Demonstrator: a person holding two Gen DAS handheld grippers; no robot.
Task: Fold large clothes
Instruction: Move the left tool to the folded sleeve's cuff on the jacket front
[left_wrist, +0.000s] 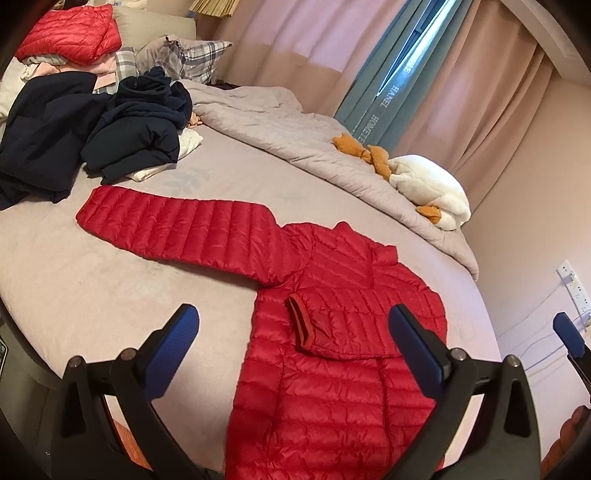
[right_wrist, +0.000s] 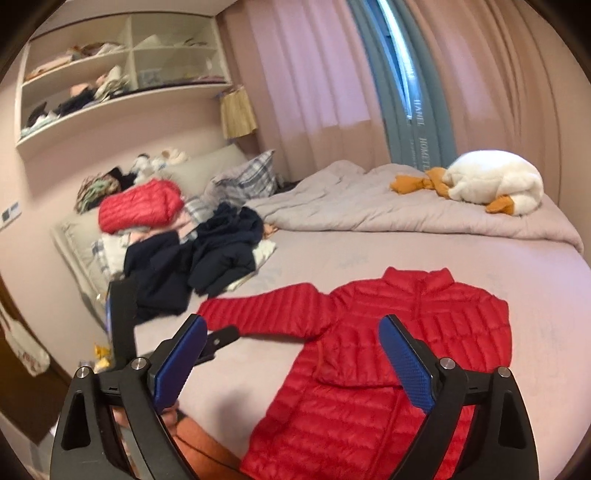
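A red down jacket (left_wrist: 332, 387) (right_wrist: 351, 406) lies flat on the bed (left_wrist: 110, 266), collar toward the far side. One sleeve is folded across its chest, and the cuff (left_wrist: 299, 317) rests near the middle. The other sleeve (left_wrist: 177, 225) (right_wrist: 266, 310) stretches out to the left. My left gripper (left_wrist: 295, 332) hovers open above the jacket's body with nothing between its blue pads. My right gripper (right_wrist: 293, 332) also stands open and empty over the jacket. One of its fingers (left_wrist: 569, 332) shows at the right edge of the left wrist view.
A heap of dark navy clothes (left_wrist: 92, 136) (right_wrist: 207, 266) lies past the outstretched sleeve. A folded red jacket (left_wrist: 70, 33) tops a stack by the pillows. A grey duvet (left_wrist: 295, 125) and a white plush goose (left_wrist: 428, 184) lie along the curtain side. Wall sockets (left_wrist: 572, 284) are at right.
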